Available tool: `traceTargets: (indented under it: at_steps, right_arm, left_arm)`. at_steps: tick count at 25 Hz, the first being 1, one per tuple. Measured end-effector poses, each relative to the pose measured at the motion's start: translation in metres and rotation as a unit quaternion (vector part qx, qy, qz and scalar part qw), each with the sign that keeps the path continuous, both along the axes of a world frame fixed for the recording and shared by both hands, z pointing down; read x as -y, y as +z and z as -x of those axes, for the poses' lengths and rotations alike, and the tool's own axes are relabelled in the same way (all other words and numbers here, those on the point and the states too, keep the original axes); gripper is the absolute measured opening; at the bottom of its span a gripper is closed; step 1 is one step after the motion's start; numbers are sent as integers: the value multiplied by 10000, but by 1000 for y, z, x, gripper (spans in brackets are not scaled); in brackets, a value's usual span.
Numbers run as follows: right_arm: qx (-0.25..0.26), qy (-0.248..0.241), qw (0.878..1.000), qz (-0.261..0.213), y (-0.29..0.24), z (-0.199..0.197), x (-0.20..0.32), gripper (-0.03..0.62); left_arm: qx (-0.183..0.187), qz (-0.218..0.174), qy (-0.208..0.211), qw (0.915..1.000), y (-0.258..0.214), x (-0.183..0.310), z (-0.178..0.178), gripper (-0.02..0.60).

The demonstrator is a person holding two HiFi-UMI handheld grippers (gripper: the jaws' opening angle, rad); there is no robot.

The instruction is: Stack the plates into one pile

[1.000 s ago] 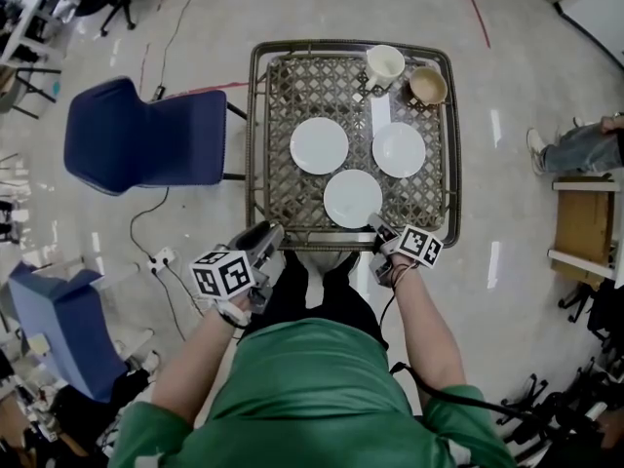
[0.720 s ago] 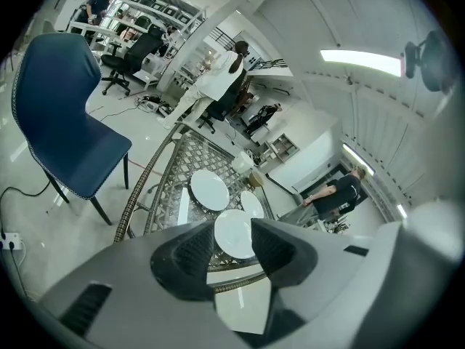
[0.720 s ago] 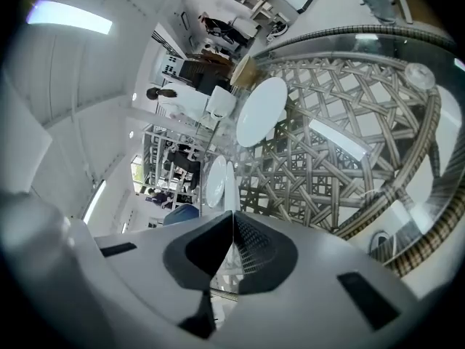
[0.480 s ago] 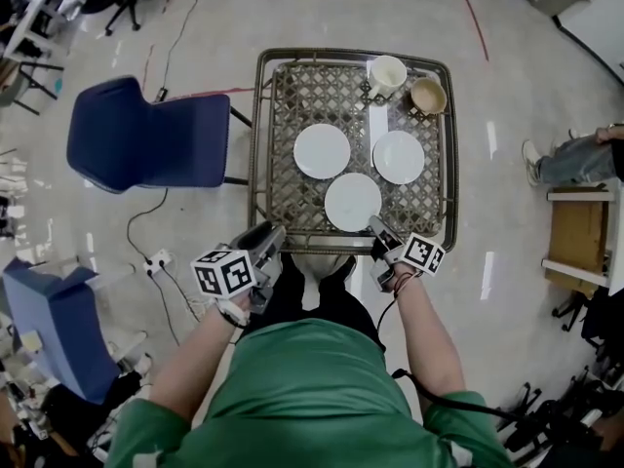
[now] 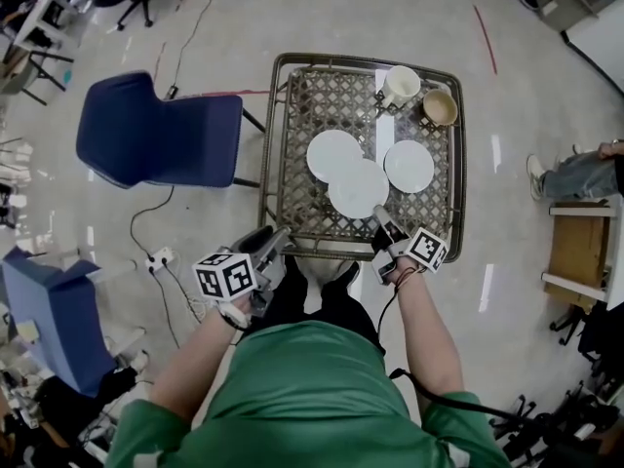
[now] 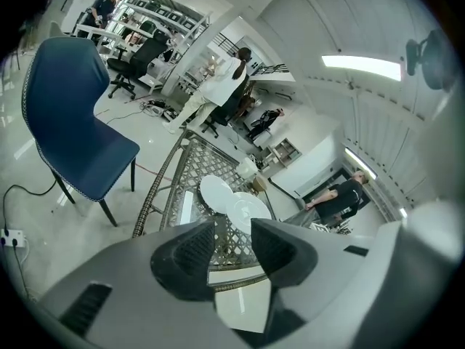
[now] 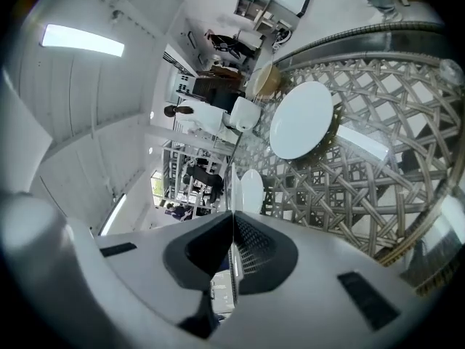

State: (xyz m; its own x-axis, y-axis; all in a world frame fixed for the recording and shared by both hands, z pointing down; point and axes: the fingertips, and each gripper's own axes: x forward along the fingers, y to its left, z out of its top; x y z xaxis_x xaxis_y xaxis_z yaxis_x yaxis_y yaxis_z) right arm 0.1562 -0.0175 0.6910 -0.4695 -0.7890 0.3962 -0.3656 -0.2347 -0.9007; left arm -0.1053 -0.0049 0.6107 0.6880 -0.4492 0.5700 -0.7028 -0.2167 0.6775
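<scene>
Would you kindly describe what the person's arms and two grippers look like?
The left gripper and right gripper have grey bodies with dark ribbed pads; each carries a white cube printed with black square markers. A black cable trails from the right one along the arm. The person wears a green short-sleeved top.

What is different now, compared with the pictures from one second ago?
The right tongs, shut on the near plate, carried it away from the person; it now overlaps the far left plate. Unchanged: the far right plate, mug, bowl, and the left tongs, open and empty.
</scene>
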Motion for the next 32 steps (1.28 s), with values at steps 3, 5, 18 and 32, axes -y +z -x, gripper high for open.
traceTargets:
  at_steps: [3, 5, 18, 32]
  right_arm:
    - [86, -8, 9999, -90, 0, 11, 17, 28]
    - [140, -19, 9998, -141, 0, 17, 27, 28]
    - [190, 10, 9998, -95, 15, 43, 85, 28]
    - [57, 159, 9987, 479, 49, 43, 102, 29]
  left_arm:
    - [63, 47, -73, 9999, 0, -2, 11, 170]
    - [85, 70, -118, 9999, 0, -1, 17, 170]
    - [155, 194, -263, 9993, 10, 28, 51, 170]
    - [204, 344, -271, 9988, 17, 45, 55, 170]
